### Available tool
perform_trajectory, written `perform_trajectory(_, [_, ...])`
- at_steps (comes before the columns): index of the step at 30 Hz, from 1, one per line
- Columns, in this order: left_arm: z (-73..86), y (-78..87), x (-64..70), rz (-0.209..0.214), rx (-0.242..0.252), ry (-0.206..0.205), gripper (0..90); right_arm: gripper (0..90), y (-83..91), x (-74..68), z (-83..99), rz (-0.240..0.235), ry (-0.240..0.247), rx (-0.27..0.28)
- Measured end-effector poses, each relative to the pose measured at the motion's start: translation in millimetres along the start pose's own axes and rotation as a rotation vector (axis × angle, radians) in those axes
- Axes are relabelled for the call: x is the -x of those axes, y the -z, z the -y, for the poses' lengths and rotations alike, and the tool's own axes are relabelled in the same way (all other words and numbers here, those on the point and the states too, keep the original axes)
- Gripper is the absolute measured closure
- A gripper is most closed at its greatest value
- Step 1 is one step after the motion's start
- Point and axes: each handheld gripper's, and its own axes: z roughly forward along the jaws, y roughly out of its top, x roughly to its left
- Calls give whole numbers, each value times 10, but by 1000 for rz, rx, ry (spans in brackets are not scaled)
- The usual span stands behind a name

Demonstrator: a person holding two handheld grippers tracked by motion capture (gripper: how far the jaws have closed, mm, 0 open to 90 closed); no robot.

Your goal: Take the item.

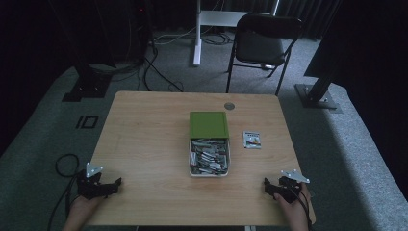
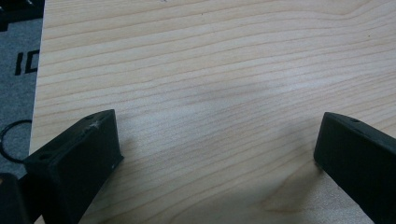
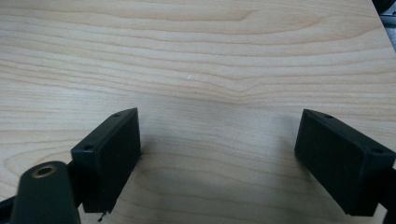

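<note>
High view: sitting at the middle of the wooden table [image 1: 144,144], a white box [image 1: 210,172] packed with small metallic pieces, its green lid [image 1: 208,125] lying across the far end. Lying just right of the box, a small printed packet [image 1: 252,139]. Showing beyond the box, near the far edge, a round grey disc [image 1: 229,106]. Resting well to the left of the box at the near corner, the left gripper [image 1: 117,185], jaws spread and pointing toward the box. Resting well to the right of the box at the other near corner, the right gripper [image 1: 266,185], likewise spread. Standing past the table, a black folding chair [image 1: 262,41].

Left gripper view: gaping wide over bare wood, the left gripper [image 2: 219,140], gripping nothing.

Right gripper view: gaping wide over bare wood, the right gripper [image 3: 219,135], gripping nothing.
</note>
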Motion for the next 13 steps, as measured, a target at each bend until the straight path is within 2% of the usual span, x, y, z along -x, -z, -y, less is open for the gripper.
perform_trajectory(13, [0, 0, 0, 0, 0, 0, 12, 124, -14, 3, -11, 7, -7, -2])
